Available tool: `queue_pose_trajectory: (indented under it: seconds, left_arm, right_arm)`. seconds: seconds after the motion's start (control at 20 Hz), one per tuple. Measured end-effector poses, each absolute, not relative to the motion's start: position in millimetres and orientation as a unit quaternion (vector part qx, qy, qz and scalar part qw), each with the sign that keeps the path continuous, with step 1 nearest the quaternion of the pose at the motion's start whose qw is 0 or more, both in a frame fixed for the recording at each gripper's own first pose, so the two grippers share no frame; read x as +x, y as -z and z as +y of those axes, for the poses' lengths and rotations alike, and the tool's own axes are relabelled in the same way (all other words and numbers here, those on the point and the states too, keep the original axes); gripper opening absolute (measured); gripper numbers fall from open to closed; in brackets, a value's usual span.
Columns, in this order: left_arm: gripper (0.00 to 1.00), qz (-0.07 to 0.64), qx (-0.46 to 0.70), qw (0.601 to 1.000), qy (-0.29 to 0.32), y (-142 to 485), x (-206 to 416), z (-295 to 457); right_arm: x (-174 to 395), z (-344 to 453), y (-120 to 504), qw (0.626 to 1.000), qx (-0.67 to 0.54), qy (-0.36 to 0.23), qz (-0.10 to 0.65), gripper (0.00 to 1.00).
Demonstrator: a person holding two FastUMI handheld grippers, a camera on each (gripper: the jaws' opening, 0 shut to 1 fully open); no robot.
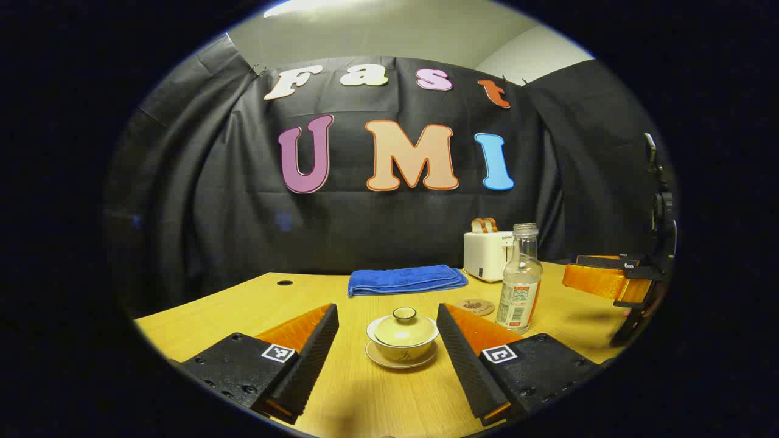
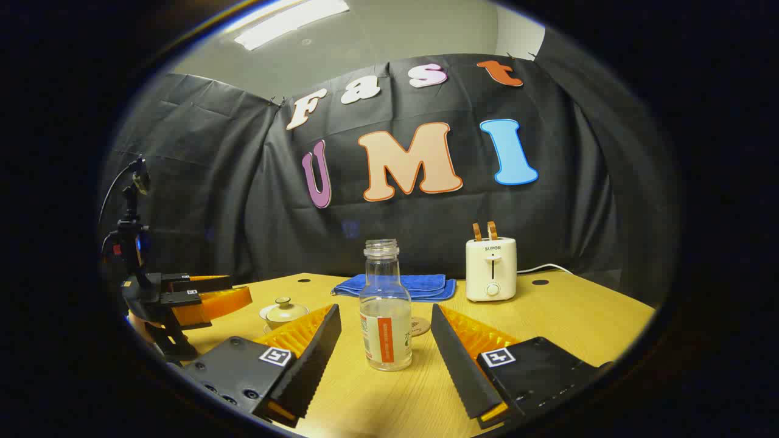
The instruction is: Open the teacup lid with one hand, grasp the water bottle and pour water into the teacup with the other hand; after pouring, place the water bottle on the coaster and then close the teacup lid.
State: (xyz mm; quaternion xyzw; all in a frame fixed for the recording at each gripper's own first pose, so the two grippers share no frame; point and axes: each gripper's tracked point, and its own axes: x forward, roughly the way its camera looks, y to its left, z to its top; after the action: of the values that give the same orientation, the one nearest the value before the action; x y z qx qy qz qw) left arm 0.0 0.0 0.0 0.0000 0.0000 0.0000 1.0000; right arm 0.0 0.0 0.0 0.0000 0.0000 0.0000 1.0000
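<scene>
A cream teacup [image 1: 402, 345] with its lid [image 1: 404, 327] on stands on a saucer, straight ahead of my left gripper [image 1: 387, 331], whose fingers stand open on either side of it without touching. Right of the cup stands a clear capless water bottle [image 1: 519, 280], with a round coaster [image 1: 475, 306] just behind it. In the right gripper view the bottle [image 2: 385, 307] stands upright just ahead of my open right gripper [image 2: 386, 337], between its fingers but apart from them. The teacup [image 2: 283, 313] sits at the left there, and the coaster [image 2: 419, 325] peeks out behind the bottle.
A folded blue towel [image 1: 404, 279] lies at the back of the wooden table [image 1: 255, 304]. A white toaster [image 1: 487, 254] with toast stands at the back right. The right gripper [image 1: 614, 281] shows at the left view's right edge, the left gripper [image 2: 182, 301] at the right view's left.
</scene>
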Motion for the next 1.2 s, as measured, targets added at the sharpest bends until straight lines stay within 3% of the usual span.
queue_pose_trajectory:
  seconds: [0.2,0.55,0.6,0.65,1.2]
  left_arm:
    - [0.95,0.0,-0.005,1.0,-0.001,4,1,1]
    - [0.95,0.006,-0.005,1.0,-0.005,10,3,5]
    - [0.95,0.005,-0.004,1.0,-0.005,10,2,5]
    - [0.95,0.004,-0.004,1.0,-0.004,10,2,4]
    - [0.95,0.023,-0.01,1.0,0.004,20,6,2]
  right_arm:
    - [3,1,1,1.0,0.003,0.003,0.0,0.99]
    - [5,4,8,1.0,0.002,0.003,0.007,0.93]
    - [5,3,9,1.0,0.001,0.003,0.009,0.99]
    - [6,3,10,1.0,0.0,0.003,0.012,0.93]
    - [14,4,20,0.999,-0.028,0.002,0.027,0.96]
